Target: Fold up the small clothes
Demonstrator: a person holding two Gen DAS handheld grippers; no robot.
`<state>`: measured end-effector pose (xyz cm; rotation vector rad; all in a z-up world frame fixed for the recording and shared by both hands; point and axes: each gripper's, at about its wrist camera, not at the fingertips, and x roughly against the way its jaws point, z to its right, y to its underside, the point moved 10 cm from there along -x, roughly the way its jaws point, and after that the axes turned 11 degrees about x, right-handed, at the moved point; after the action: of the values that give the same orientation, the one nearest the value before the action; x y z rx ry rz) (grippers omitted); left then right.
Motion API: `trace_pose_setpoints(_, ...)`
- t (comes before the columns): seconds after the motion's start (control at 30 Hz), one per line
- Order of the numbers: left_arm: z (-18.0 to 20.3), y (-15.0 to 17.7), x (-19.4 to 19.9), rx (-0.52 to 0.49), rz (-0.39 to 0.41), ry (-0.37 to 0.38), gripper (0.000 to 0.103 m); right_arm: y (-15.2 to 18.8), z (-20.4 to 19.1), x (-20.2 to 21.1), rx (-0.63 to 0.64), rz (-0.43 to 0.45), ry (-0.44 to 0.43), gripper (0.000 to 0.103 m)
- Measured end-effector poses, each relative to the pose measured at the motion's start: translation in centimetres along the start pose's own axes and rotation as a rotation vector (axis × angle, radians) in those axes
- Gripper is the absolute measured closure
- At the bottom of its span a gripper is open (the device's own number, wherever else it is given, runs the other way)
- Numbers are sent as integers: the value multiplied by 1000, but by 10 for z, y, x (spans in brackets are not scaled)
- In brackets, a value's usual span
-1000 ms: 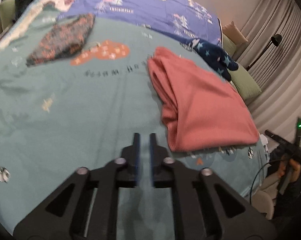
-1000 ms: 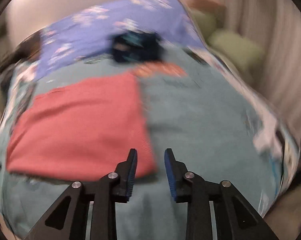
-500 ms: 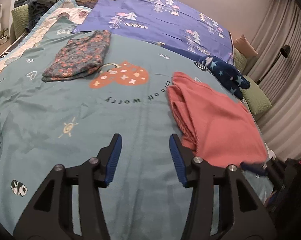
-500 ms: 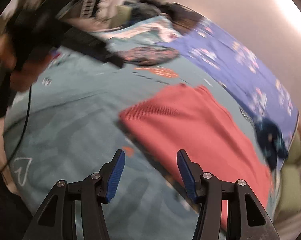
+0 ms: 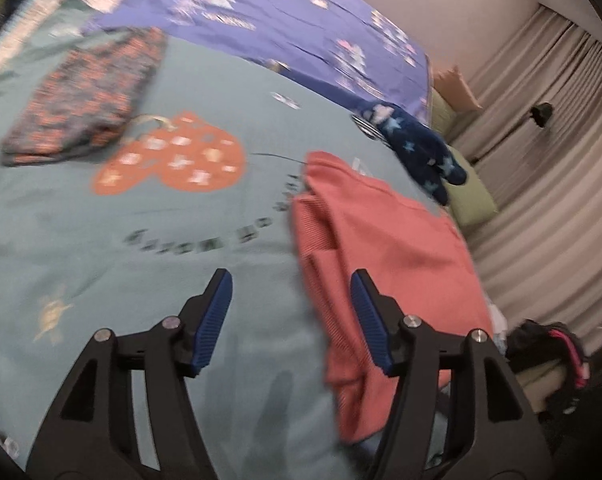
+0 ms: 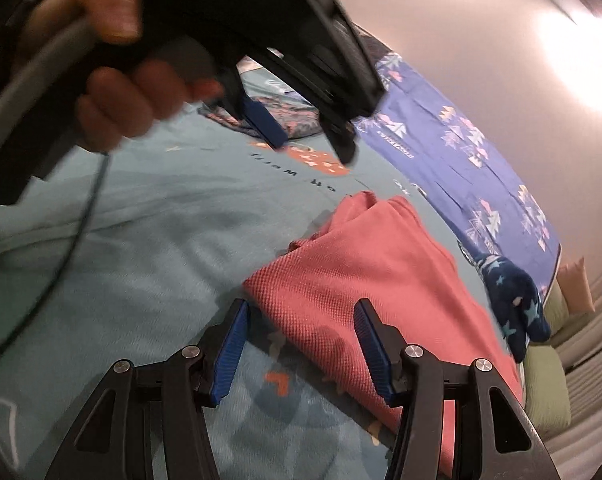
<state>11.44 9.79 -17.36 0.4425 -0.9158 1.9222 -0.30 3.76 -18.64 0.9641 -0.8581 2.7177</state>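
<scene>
A folded coral-red garment (image 5: 385,248) lies on the teal bedspread (image 5: 141,264); it also shows in the right wrist view (image 6: 365,288). My left gripper (image 5: 291,314) is open and empty, hovering over the garment's left edge. My right gripper (image 6: 301,344) is open and empty, its jaws standing either side of the garment's near corner. The left gripper and the hand holding it (image 6: 133,92) fill the upper left of the right wrist view.
A folded dark floral garment (image 5: 89,96) lies at the far left. A navy star-print garment (image 5: 417,148) lies beyond the red one, also in the right wrist view (image 6: 513,296). A purple patterned sheet (image 5: 281,16) covers the back. Green cushions (image 5: 469,196) and curtains stand right.
Both grippers opened wide from nearly shut. The left one moved right toward the red garment's edge. The right one swung round and came down close to the garment's near corner.
</scene>
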Motion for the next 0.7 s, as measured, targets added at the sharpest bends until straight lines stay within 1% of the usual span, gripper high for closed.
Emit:
trace_pose_setpoints(0.1,16,-2,-30,2,-81,79,40,-2,2,-3,-29,2,8,49)
trace_pose_setpoints(0.17,21,-2,-50,10,-122,83,40,-3,4,-6,-44,6,11,50)
trace_pose_setpoints(0.23,24,-4,-64,16,-146,89,40,-4,6,-8,-56,7,5,50)
trace_pose_setpoints(0.33,31,-14,-75,30,-148,121,40,-5,7,-11,-83,5,-13,51)
trace_pose_setpoints(0.37,31,-16,-77,37,-151,126,45,-5,7,-12,-93,5,-23,53)
trace_pose_setpoints(0.4,31,-18,-80,44,-155,125,59,-6,7,-13,-105,5,-39,60)
trace_pose_setpoints(0.43,30,-18,-83,45,-163,113,67,-6,6,-14,-114,3,-60,68)
trace_pose_setpoints(0.47,28,-19,-86,48,-174,99,79,-7,6,-14,-120,2,-71,72)
trace_pose_setpoints(0.5,27,-17,-88,57,-185,92,86,-7,6,-15,-124,1,-72,82)
trace_pose_setpoints(0.53,28,-17,-88,62,-188,93,87,-7,8,-15,-132,2,-70,92)
trace_pose_setpoints(0.57,28,-17,-87,63,-184,92,89,-6,12,-15,-153,3,-70,94)
trace_pose_setpoints(0.7,35,-20,-80,61,-165,74,90,-3,30,-9,-285,33,-141,95)
